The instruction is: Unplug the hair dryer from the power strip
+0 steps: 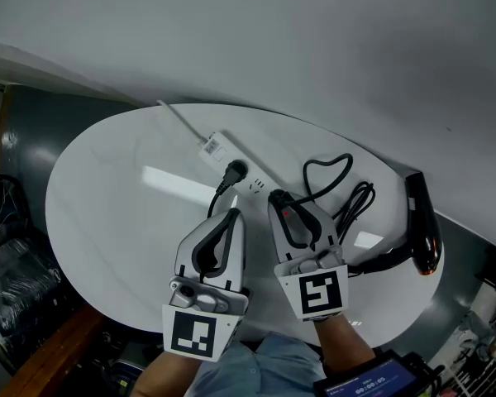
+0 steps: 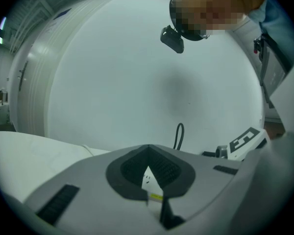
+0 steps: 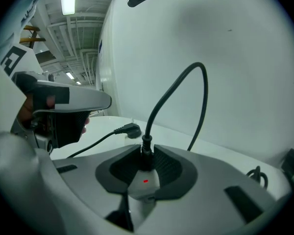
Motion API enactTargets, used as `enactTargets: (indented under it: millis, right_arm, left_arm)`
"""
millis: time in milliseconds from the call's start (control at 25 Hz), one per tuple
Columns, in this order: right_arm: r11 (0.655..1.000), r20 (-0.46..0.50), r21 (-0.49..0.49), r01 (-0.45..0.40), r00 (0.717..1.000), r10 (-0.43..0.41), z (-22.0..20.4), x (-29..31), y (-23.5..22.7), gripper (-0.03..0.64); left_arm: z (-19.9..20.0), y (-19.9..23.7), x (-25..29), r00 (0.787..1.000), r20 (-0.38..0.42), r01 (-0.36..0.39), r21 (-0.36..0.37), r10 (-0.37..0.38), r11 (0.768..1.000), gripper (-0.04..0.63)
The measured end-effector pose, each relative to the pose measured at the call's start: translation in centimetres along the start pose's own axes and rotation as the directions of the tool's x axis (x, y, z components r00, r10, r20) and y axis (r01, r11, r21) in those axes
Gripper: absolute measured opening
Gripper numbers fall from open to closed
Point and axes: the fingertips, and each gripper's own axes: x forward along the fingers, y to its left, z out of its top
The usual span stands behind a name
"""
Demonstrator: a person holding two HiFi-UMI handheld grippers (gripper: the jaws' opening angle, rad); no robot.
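Note:
A white power strip lies on the round white table. Two black plugs sit in it. The far plug sends its cord toward my left gripper, which hovers shut and empty just short of the strip. The near plug's cord loops off to the black hair dryer at the table's right edge. My right gripper is shut on the strip's near end, where a red light glows. The near plug's cord rises right at its fingertips.
The strip's own white cable runs to the table's far edge by a white wall. A coiled stretch of dryer cord lies right of my right gripper. Dark clutter stands on the floor at the left.

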Motion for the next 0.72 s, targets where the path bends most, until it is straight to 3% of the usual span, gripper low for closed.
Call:
enactTargets:
  millis: [120,480,720]
  right_arm:
    - [0.996,-0.062,-0.084,-0.008,0.998,0.003,-0.5,-0.1,0.3,0.057]
    - [0.991,-0.116,-0.131,-0.027,0.993,0.011,-0.8,-0.5,0.7,0.051]
    - [0.991,-0.15,-0.126,-0.044,0.988,0.025,-1.3,-0.5,0.8,0.051]
  left_arm:
    - [-0.1,-0.2,0.3,1.0,-0.005,0.012,-0.004,-0.012,1.0,-0.002]
    - [-0.7,-0.6,1.1,0.999,-0.022,0.038,0.005,-0.038,0.999,-0.002]
    - [-2.6,-0.6,2.9,0.996,-0.062,0.056,-0.053,-0.059,0.997,-0.002]
